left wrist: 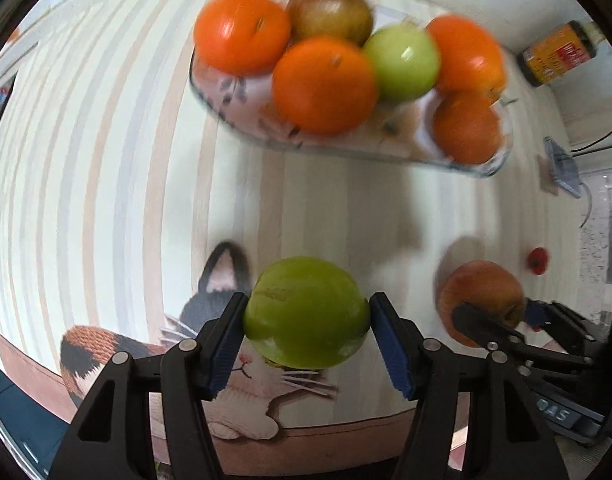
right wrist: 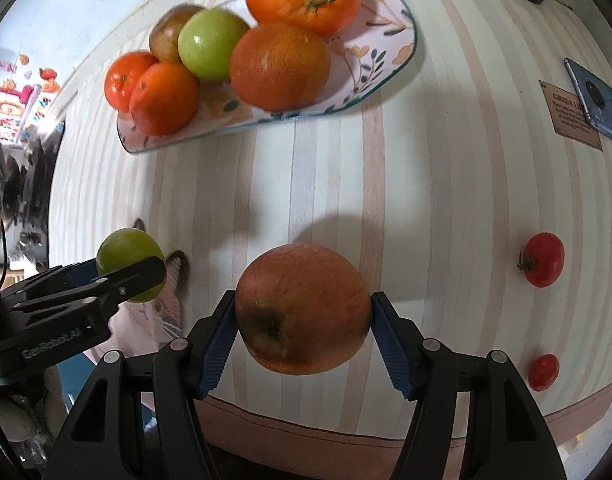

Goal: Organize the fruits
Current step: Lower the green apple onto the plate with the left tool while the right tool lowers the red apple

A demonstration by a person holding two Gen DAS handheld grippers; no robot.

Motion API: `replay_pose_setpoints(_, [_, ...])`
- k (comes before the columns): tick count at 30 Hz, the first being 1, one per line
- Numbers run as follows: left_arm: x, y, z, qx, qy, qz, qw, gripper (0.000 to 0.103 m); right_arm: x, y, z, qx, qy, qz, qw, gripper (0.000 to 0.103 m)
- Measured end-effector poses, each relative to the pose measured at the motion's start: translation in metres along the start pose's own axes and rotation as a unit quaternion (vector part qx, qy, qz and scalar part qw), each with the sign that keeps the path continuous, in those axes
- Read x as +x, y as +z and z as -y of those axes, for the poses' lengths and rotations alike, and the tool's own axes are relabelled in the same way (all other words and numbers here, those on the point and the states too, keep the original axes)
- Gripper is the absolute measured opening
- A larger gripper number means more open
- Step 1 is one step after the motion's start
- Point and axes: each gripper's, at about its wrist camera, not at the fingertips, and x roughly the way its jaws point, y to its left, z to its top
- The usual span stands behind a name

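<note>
Left tongs (left wrist: pixel 306 336) clamp green apple (left wrist: pixel 306 312); right tongs (right wrist: pixel 304 334) clamp red apple (right wrist: pixel 302 308).

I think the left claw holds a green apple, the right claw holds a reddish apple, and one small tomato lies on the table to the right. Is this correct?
Not quite: two small red tomatoes lie there, one farther and one nearer, as the right wrist view shows. The rest holds: the left claw holds the green apple, and the right claw holds the reddish apple.

Glossy green apple (left wrist: pixel 305 312); matt, wrinkled red apple (right wrist: pixel 303 308); ribbed pads (right wrist: pixel 394 350).
</note>
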Motion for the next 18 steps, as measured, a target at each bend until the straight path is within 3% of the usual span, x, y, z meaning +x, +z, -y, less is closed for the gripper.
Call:
replay_pose_setpoints(7, [-0.072,0.052,0.037,0.054,-0.022,0.060,0.9965,0.060,-0.048,0.033,0.022,0.046,0.032,0.067,0.996,0.068])
replay_pose_setpoints(11, [-0.088,0.103,0.059,0.092,-0.003,0.073,0.9931,0.060,-0.057,0.070,0.034,0.057,0.025,0.093,0.994,0.068])
replay_pose_setpoints(18, [-0.050,0.181,0.075,0.099,0.027,0.023,0.9945,0.060,-0.050,0.118,0.047,0.054,0.007,0.101,0.993,0.068])
